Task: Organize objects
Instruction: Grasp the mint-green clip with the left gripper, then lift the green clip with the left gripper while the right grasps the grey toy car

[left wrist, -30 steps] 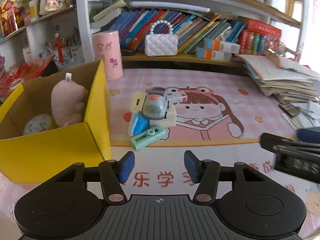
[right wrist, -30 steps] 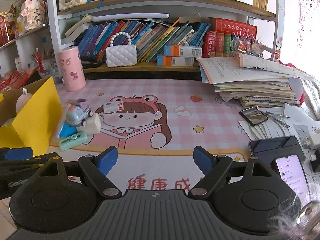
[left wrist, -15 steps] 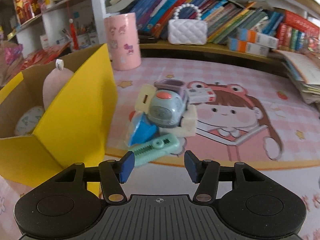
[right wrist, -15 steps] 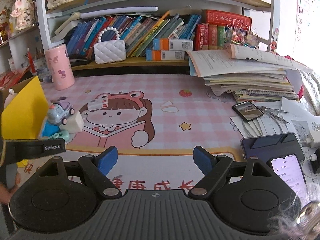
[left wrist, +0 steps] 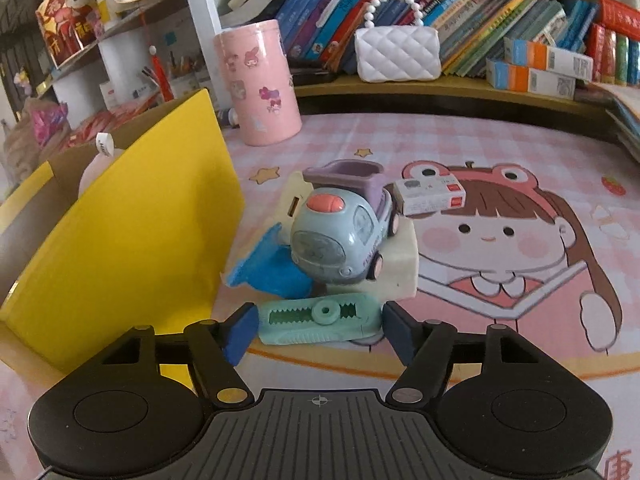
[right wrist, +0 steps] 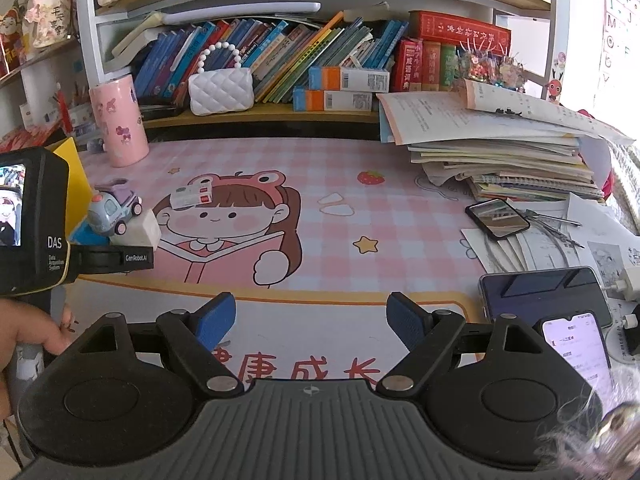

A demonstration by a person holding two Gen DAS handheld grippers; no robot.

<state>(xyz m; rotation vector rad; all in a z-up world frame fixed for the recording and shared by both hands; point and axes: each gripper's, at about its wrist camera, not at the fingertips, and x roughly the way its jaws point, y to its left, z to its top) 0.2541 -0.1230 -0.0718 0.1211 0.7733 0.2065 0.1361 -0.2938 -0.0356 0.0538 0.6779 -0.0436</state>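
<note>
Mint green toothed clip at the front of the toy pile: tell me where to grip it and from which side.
Grip the mint green clip across its two short ends, coming from the near edge of the mat. It lies flat and crosswise, free at the front of the pile, toy truck behind. The left gripper already straddles it, jaws opening.

left claw body (right wrist: 36, 220): "DAS", "GenRobot.AI" | desk mat (right wrist: 320, 364): "健康成长"
</note>
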